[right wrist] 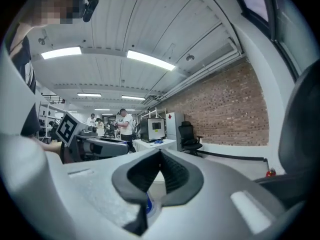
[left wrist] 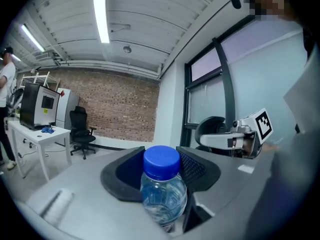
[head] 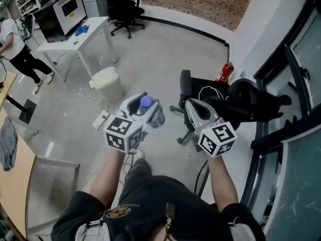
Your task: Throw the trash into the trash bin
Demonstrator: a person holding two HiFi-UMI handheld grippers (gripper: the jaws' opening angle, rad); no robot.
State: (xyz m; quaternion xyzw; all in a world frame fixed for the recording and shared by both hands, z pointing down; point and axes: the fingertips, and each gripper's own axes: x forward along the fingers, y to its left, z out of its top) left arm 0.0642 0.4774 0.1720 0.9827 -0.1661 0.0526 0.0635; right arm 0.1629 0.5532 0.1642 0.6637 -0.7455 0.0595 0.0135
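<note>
head view: your left gripper (head: pixel 142 101) is clamped on a clear bottle (head: pixel 156 117), with its blue cap (head: pixel 146 102) sticking up between the jaws; the bottle is held off the floor (head: pixel 160 49), out in front of your legs; the trash bin (head: pixel 107 82) is white with its lid down; it stands on the floor ahead and to your left, well apart from the bottle; your right gripper (head: pixel 191 105) sits just beside the left one, jaws together, nothing in them; a white table (head: pixel 75 43) and a black office chair (head: pixel 124 6) are farther out; a red fire extinguisher (head: pixel 224 73) is by the wall on your right; a person (head: pixel 15 41) stands at the far left.

left gripper view: the bottle (left wrist: pixel 163 194) is upright and dead centre, with the dark pads (left wrist: pixel 125 176) pressing it from both sides; the cap (left wrist: pixel 161 160) rides above the pad line; your right gripper (left wrist: pixel 205 140) shows off to the right, its marker cube (left wrist: pixel 262 125) turned toward this camera; the table (left wrist: pixel 40 130) and office chair (left wrist: pixel 80 133) are at the left, with a brick wall (left wrist: pixel 105 106) behind them.

right gripper view: the right gripper (right wrist: pixel 160 156) has its jaws closed up, tips meeting; there is only a thin slit lower down; something white and a speck of blue show through it, can't tell what; nothing is gripped; your left gripper (right wrist: pixel 120 148) is at the left; people (right wrist: pixel 124 121) stand behind it by the table (right wrist: pixel 155 144); the office chair (right wrist: pixel 189 136) sits against the brick wall (right wrist: pixel 225 109).
</note>
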